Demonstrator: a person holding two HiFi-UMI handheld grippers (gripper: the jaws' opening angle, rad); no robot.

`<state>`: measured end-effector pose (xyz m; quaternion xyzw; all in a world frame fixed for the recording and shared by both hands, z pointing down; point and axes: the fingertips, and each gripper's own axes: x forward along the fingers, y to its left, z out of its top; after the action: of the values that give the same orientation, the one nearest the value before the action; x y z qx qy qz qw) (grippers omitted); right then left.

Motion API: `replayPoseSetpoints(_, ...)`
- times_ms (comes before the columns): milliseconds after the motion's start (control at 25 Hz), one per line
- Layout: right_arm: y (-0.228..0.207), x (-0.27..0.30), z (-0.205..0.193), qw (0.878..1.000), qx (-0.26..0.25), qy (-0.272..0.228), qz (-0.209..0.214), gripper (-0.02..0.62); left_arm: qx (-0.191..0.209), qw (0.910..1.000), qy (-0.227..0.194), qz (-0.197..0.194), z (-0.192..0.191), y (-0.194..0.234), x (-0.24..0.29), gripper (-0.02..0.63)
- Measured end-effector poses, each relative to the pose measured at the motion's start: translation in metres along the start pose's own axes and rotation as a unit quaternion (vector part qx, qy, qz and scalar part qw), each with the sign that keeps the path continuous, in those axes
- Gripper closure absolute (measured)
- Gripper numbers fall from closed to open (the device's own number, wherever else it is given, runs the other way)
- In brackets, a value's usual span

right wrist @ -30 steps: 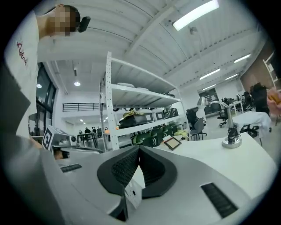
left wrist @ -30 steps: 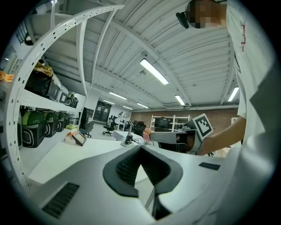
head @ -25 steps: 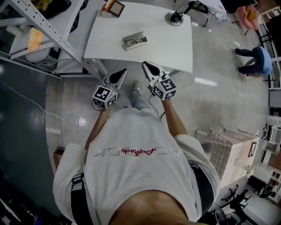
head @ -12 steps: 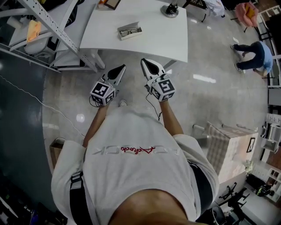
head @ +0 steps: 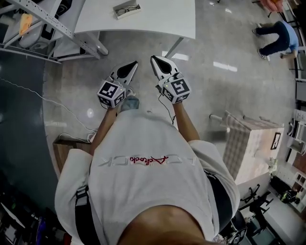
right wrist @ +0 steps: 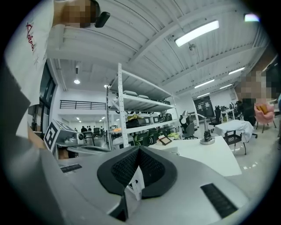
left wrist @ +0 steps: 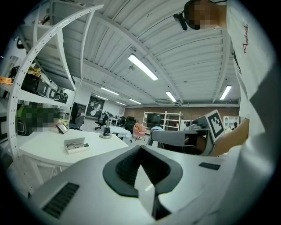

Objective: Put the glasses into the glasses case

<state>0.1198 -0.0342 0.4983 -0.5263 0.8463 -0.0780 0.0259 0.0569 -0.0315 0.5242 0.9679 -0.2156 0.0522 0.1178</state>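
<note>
The open glasses case (head: pixel 126 9) lies on the white table (head: pixel 162 19) at the top of the head view, with the glasses inside it. It also shows small and far off in the left gripper view (left wrist: pixel 76 145). My left gripper (head: pixel 133 65) and right gripper (head: pixel 155 59) hang side by side over the floor, well short of the table, pointing towards it. Both are shut with nothing between the jaws. The left gripper view shows its own jaws (left wrist: pixel 141 150) closed, and the right gripper view shows the same (right wrist: pixel 139 151).
A metal shelving frame (head: pixel 57 24) stands left of the table. A desk lamp (left wrist: pixel 105 131) and a small picture frame (left wrist: pixel 61 127) sit on the table. A cable (head: pixel 48 103) crosses the floor at left. A checked box (head: pixel 253 143) stands at right. A person (head: pixel 277 36) is at the far right.
The table and the case have slid up and away in the head view. Both grippers, still shut and empty, have moved back from the table together.
</note>
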Motion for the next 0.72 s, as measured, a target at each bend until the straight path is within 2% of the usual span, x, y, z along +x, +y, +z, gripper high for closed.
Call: replayPoseSetpoints(720, 0.078, -0.116, -0.022, 1.000, -0.029, 0.006, -0.002, 0.594, 0.030, 0.9994, -0.013, 0.010, -0.022, -0.111, -0.064, 0.597)
